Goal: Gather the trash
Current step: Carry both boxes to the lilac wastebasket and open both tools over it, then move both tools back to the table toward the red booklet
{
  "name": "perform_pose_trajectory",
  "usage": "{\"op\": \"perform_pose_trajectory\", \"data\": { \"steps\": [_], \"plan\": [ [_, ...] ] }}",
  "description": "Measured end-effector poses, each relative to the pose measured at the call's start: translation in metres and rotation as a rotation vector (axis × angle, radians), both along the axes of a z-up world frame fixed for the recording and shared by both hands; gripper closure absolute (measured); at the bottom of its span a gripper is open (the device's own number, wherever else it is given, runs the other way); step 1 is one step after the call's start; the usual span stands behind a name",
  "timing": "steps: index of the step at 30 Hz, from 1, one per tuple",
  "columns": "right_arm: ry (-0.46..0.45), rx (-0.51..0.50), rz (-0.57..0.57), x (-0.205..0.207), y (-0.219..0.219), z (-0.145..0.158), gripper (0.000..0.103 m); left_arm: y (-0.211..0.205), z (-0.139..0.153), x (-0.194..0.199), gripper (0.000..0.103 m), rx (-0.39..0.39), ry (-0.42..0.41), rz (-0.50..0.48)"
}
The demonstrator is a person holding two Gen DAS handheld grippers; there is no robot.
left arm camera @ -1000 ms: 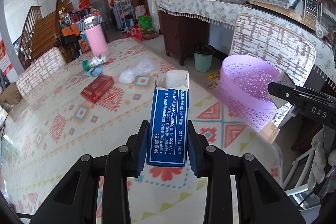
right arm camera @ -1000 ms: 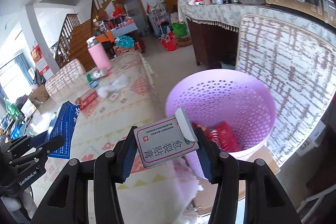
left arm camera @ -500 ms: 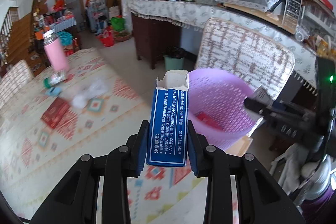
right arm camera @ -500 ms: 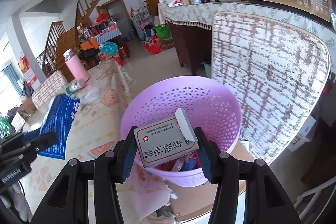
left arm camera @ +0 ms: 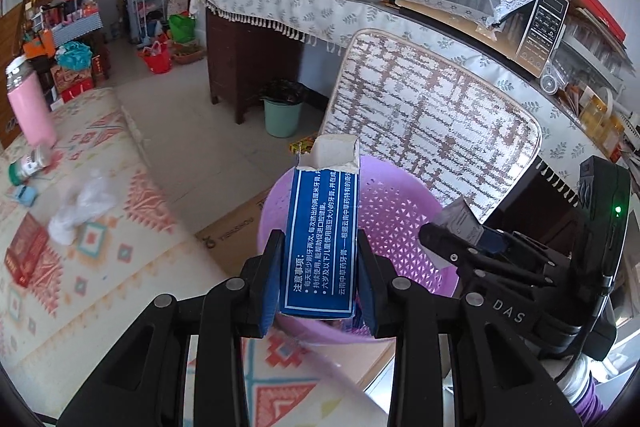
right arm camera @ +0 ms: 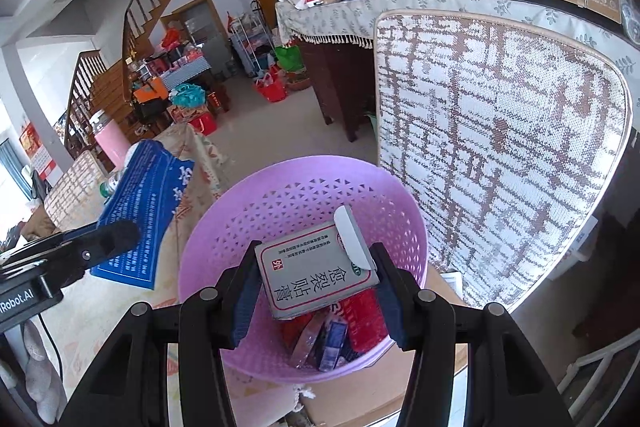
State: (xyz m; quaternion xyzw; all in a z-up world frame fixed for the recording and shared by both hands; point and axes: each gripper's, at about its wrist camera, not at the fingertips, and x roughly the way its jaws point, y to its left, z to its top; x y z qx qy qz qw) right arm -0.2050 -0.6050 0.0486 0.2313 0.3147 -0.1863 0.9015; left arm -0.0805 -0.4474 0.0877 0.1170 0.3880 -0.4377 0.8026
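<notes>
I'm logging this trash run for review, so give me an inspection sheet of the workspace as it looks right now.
Surface: patterned tablecloth covers the table.
Job's things: purple basket beside the table already holds red and blue packaging; blue carton and grey box are both in hand above it.
Clutter: white plastic bag, red packet, a bottle lying flat and pink flask are on the table.
Grippers: left gripper shut on the blue carton; right gripper shut on the grey box.
Cables: nothing seen.
Surroundings: woven chair back behind the basket, green bin on the floor.
</notes>
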Motion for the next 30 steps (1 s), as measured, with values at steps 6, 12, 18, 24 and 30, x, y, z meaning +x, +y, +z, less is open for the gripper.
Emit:
{"op": "perform_pose_trajectory", "data": {
  "steps": [6, 12, 18, 24, 30],
  "plan": [
    [0.007, 0.004, -0.017, 0.007, -0.01, -0.003, 0.046, -0.014, -0.005, 0.008, 0.067, -0.012, 0.012, -0.007],
    [0.01, 0.035, -0.046, 0.008, -0.018, -0.006, 0.03, -0.001, 0.002, 0.011, 0.028, -0.053, 0.007, 0.021],
    [-0.004, 0.032, -0.049, 0.002, -0.011, 0.0, 0.028, 0.049, 0.011, 0.013, 0.028, -0.02, -0.069, 0.049],
    [-0.027, 0.022, 0.004, 0.007, 0.016, 0.012, 0.024, 0.132, 0.004, 0.056, 0.027, 0.061, -0.12, 0.201],
    [-0.01, 0.03, 0.091, 0.034, 0.05, 0.016, 0.023, 0.216, -0.008, 0.114, 0.027, 0.102, -0.078, 0.376]
  ]
}}
